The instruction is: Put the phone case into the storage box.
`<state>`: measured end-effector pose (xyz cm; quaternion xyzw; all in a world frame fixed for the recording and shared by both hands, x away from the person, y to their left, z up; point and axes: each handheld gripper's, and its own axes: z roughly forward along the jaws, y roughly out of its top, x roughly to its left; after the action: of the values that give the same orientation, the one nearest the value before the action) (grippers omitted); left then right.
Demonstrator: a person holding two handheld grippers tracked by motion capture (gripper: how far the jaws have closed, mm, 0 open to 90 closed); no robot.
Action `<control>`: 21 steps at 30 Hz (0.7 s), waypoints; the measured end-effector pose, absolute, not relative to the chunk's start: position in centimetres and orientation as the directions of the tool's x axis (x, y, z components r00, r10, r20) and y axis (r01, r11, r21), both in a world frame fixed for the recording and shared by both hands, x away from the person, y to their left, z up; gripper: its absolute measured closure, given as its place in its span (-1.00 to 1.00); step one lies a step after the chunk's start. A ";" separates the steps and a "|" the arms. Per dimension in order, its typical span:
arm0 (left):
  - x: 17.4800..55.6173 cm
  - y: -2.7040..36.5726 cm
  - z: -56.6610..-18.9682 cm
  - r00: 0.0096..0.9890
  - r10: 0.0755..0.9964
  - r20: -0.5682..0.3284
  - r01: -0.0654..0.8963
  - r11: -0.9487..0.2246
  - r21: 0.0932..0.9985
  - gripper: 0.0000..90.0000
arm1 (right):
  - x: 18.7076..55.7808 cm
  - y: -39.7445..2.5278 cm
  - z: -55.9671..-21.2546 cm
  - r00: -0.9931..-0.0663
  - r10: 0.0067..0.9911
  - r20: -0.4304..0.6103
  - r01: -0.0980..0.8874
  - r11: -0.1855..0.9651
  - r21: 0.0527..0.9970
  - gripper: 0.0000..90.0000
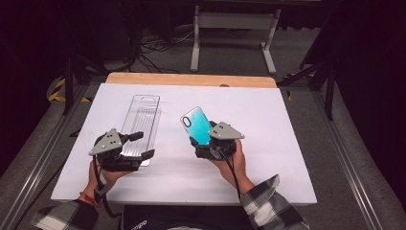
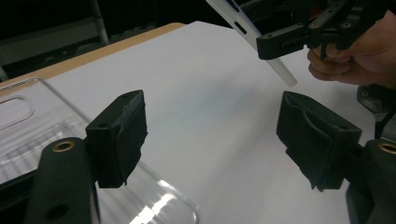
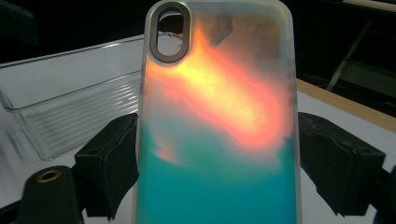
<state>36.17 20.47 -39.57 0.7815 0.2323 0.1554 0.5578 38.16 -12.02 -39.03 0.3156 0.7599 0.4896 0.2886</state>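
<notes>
On the left of the white bench, the left gripper sits low over the near end of a clear plastic package tray, which lies flat with its hang-tab end pointing away from the person. In the left gripper view its fingers stand spread wide with nothing between them; the left finger is over the tray's rounded near corner, the right one over bare white surface. Whether that finger touches the tray cannot be told.

To the right, near the middle of the bench, the right gripper holds a phone case lifted off the surface and tilted, its camera cutout at the far, upper end. In the high view the case looks teal; in the right gripper view it shows an orange glow above teal. There the fingers are closed against the case's two long edges, gripping its lower part, and the tray lies behind it to the left.
</notes>
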 end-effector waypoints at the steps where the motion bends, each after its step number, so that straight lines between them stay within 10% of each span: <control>1: 36.3 20.0 -39.5 0.846 0.533 -0.022 0.189 -0.261 0.947 -0.40 | 38.0 -11.9 -39.1 -0.636 0.760 -0.133 0.191 0.322 0.927 -0.62; 21: 38.1 15.3 -38.8 0.869 0.475 -0.136 0.234 -0.152 0.960 -0.04 | 35.8 -11.3 -39.4 -0.642 0.734 -0.221 0.063 0.338 0.939 -0.62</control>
<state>38.05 15.26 -38.76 0.7524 0.2356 0.0996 0.6070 35.76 -11.31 -39.43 0.2661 0.7490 0.5100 0.3287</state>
